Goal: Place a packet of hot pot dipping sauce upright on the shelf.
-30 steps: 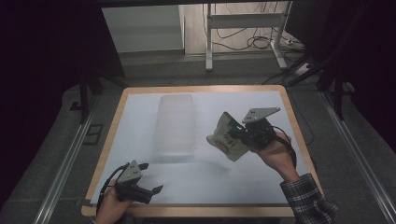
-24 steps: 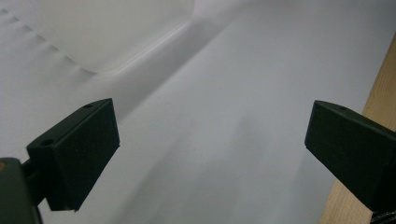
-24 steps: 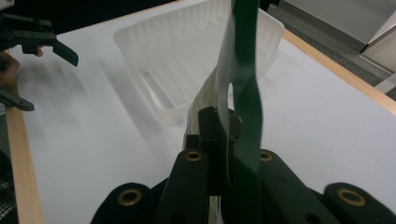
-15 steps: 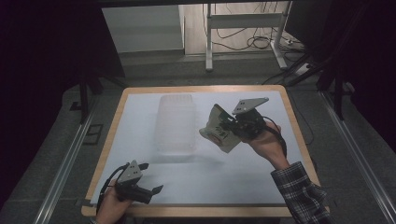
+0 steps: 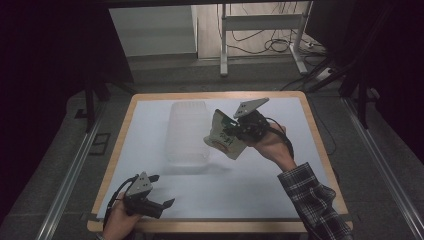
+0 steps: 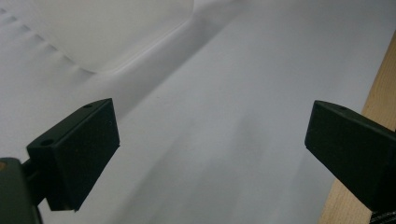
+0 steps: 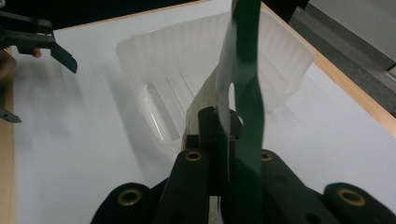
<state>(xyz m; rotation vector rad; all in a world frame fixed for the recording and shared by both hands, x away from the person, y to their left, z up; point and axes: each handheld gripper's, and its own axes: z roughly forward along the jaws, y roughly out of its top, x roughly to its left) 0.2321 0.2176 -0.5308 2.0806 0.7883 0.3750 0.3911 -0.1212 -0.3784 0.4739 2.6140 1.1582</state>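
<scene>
My right gripper (image 5: 235, 131) is shut on a white snack packet (image 5: 222, 137) with a green top edge and holds it in the air, tilted, just right of a clear ribbed plastic tray (image 5: 187, 132) that lies on the white table. In the right gripper view the packet (image 7: 245, 70) stands edge-on between the jaws, with the empty tray (image 7: 177, 60) beyond it. My left gripper (image 5: 163, 190) rests at the table's front left, open with nothing in it. In the left gripper view its jaws (image 6: 210, 149) stand wide apart over bare white surface, and a corner of the tray (image 6: 70, 32) shows at the upper left.
The white table top has a wooden border (image 5: 320, 150) all round. Metal rails run along both sides of the table. A desk frame and cables stand on the floor behind it.
My right gripper has carried the packet left and a little farther away, closer to the tray. The left gripper has stayed where it was.
</scene>
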